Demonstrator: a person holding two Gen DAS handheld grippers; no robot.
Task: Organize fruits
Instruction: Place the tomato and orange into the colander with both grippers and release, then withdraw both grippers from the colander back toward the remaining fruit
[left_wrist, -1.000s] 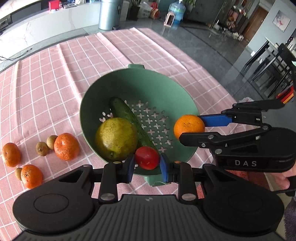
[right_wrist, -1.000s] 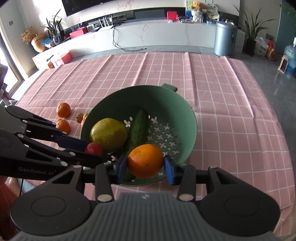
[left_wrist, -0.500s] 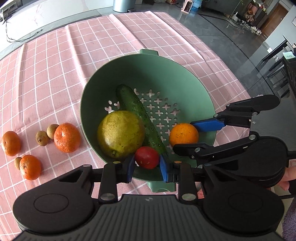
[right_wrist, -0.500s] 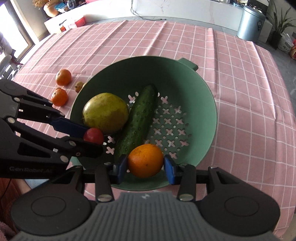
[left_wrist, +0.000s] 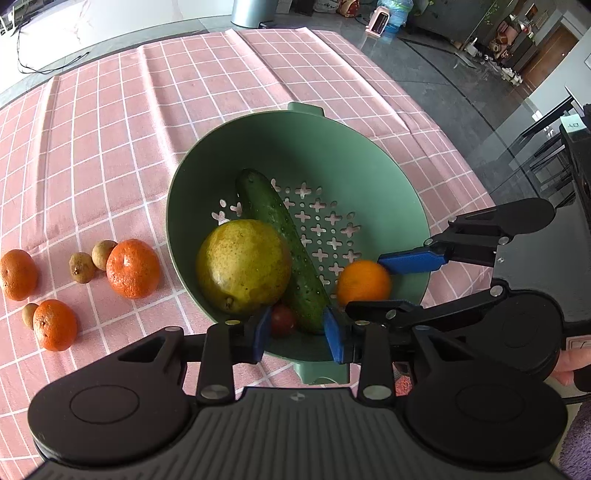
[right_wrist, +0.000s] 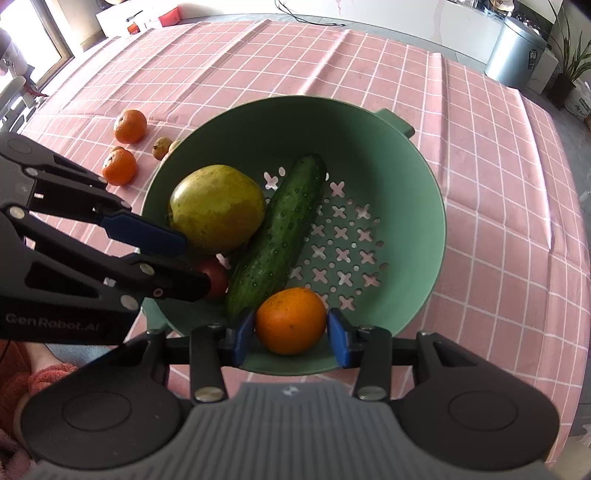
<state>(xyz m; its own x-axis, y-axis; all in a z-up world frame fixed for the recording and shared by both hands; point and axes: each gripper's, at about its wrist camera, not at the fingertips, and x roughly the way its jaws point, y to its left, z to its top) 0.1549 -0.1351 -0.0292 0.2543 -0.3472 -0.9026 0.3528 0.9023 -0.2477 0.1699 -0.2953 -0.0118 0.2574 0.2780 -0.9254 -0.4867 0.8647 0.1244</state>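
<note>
Tomato dropped into colander w/ left tool opening; right tool still grips orange.

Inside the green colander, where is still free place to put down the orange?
The perforated floor between the cucumber and the far wall of the colander is bare. The near-left is crowded: pear, tomato, and the opening left gripper.
</note>
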